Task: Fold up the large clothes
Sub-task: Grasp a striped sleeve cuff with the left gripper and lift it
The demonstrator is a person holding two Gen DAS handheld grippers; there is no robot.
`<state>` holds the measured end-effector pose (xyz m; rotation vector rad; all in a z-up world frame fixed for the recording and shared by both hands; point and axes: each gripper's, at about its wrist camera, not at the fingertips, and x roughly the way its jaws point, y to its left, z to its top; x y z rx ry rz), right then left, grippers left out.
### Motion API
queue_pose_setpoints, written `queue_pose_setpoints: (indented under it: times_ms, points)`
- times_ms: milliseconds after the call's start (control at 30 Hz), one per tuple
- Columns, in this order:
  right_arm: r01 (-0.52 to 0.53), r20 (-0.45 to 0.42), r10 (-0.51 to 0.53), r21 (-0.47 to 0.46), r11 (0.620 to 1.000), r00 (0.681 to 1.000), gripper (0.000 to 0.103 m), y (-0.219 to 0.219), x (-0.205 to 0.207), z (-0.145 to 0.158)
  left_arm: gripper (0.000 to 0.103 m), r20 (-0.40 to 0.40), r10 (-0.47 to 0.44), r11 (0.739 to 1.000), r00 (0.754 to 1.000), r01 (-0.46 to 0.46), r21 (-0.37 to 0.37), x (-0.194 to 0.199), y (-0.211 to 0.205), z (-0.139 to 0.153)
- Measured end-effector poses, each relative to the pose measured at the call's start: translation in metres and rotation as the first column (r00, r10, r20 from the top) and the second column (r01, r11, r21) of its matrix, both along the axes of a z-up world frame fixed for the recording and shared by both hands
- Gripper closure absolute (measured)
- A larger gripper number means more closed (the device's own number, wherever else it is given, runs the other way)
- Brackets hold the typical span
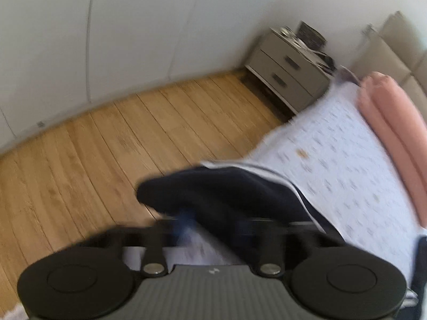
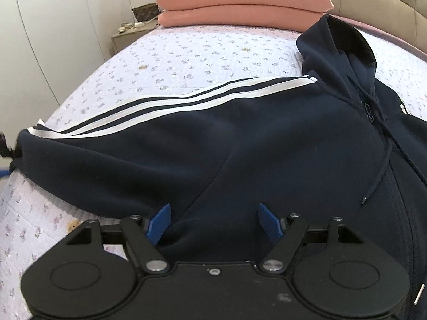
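The navy blue zip-up hoodie with white stripes down the sleeve (image 2: 240, 138) is lying spread across the bed, on top of a lilac quilted bedspread with a small flower print (image 2: 186, 53). Its hood is pointing toward the headboard end and the striped sleeve is stretching out to the left edge of the bed.

The right gripper (image 2: 214, 221) is sitting wide open right over the lower body of the hoodie, blue fingertips (image 2: 160, 222) apart with dark fabric showing between them, not pinching anything.

The left gripper (image 1: 210, 226) is a blurrier story. Its view is smeared, but the jaws are looking clamped together on the cuff end of that sleeve, with a bunch of navy cloth bulging out in front of it at the bed's edge, over the light wooden plank floor (image 1: 93, 146). The right view is catching a dark bit of something at the sleeve end too, at the far left.

As for containers: the only one around is a grey two-drawer bedside cabinet (image 1: 285, 72) against the white wall, both drawers looking shut, so I can't tell what's inside. There's some clutter sitting on top, too blurry to name.

A folded salmon-pink blanket stack (image 2: 240, 2) is resting at the head of the bed, well apart from the hoodie's sleeve.
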<state>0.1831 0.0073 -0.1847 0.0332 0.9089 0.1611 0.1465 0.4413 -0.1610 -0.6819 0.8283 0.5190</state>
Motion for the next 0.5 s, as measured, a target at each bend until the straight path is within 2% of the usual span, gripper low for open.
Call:
queue_pose_setpoints:
  times_ms: [33,133,200,267,333,367,400,433,467,500]
  points:
    - [-0.005,0.01,0.005,-0.007,1.0,1.0,0.016,0.001,-0.001,0.0,0.097,0.019,0.017,1.0,1.0,-0.017,-0.006,0.0,0.001,0.006]
    - [-0.016,0.032,0.016,-0.026,1.0,0.999,0.016,0.004,-0.004,0.004,0.097,0.165,0.025,0.999,0.986,-0.031,0.034,-0.027,-0.006,0.055]
    - [-0.016,0.053,0.018,-0.042,0.999,0.998,0.016,0.006,-0.007,0.006,0.097,0.231,0.019,0.999,0.973,-0.031,0.045,-0.055,-0.012,0.085]
    - [-0.024,0.062,0.029,-0.077,0.997,0.998,0.016,0.011,-0.009,0.006,0.097,0.189,-0.003,0.997,0.982,-0.012,0.074,-0.072,-0.02,0.092]
    - [-0.032,0.064,0.039,-0.102,0.994,0.997,0.016,0.015,-0.008,0.004,0.095,0.058,-0.071,0.991,0.996,0.064,0.121,-0.073,-0.026,0.072]
    - [-0.031,0.063,0.037,-0.099,0.995,0.997,0.016,0.015,-0.007,0.003,0.094,-0.029,-0.089,0.99,0.996,0.091,0.108,-0.071,-0.025,0.055]
    - [-0.028,0.058,0.034,-0.091,0.995,0.998,0.016,0.014,-0.006,0.003,0.093,-0.099,-0.097,0.994,0.99,0.1,0.032,-0.072,-0.019,0.032]
    - [-0.026,0.054,0.03,-0.082,0.996,0.998,0.016,0.013,-0.006,0.003,0.086,-0.106,-0.095,0.995,0.99,0.091,-0.041,-0.077,-0.012,0.018]
    - [-0.025,0.051,0.029,-0.074,0.997,0.998,0.016,0.011,-0.006,0.003,0.08,-0.043,-0.062,0.995,0.997,0.059,-0.079,-0.089,-0.004,0.013]
    - [-0.023,0.051,0.026,-0.066,0.998,0.998,0.015,0.01,-0.006,0.002,0.075,-0.019,-0.04,0.994,0.999,0.037,-0.104,-0.094,0.001,0.012]
